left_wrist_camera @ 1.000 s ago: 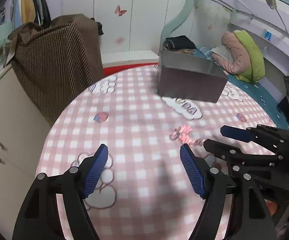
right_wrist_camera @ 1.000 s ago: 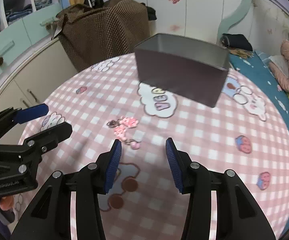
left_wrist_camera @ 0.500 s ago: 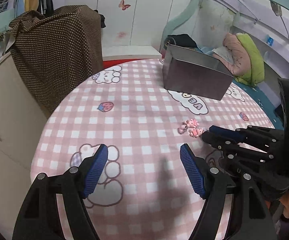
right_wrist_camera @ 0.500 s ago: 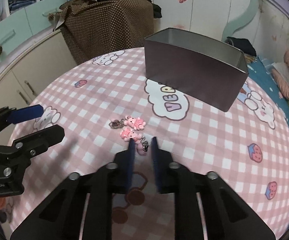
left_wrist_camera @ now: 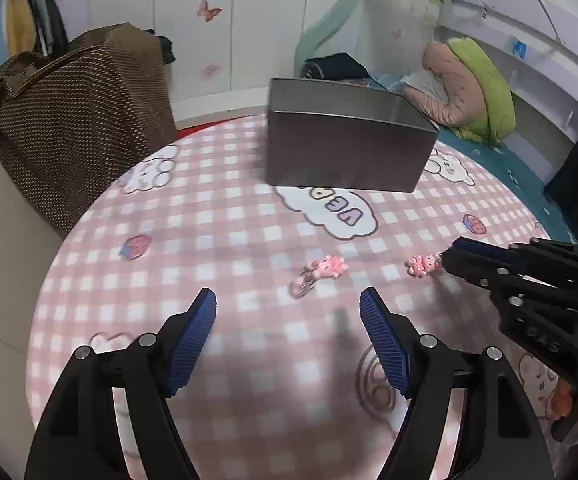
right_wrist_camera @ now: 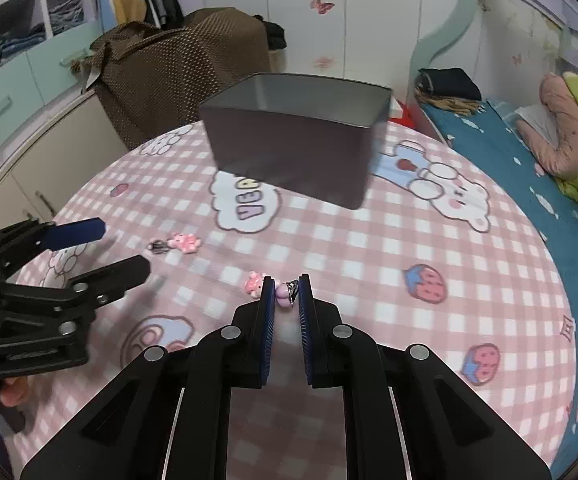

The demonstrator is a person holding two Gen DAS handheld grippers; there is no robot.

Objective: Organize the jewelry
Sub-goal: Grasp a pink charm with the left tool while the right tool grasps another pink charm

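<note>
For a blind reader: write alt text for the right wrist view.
The right gripper pinches a pink charm above a pink checked tablecloth. A second pink charm lies left, beyond the open left gripper; a grey metal box stands behind.

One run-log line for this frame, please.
right gripper: shut on pink charm | left gripper: open, empty | second pink charm: on tablecloth | tin box: open

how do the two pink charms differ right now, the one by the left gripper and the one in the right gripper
The free charm lies flat on the tablecloth, untouched, ahead of the open left gripper; the held charm is pinched at its clasp end in the shut right gripper. The free one shows whole; the held one is partly hidden by the pads. Both are small pink figures with metal clasps.
</note>
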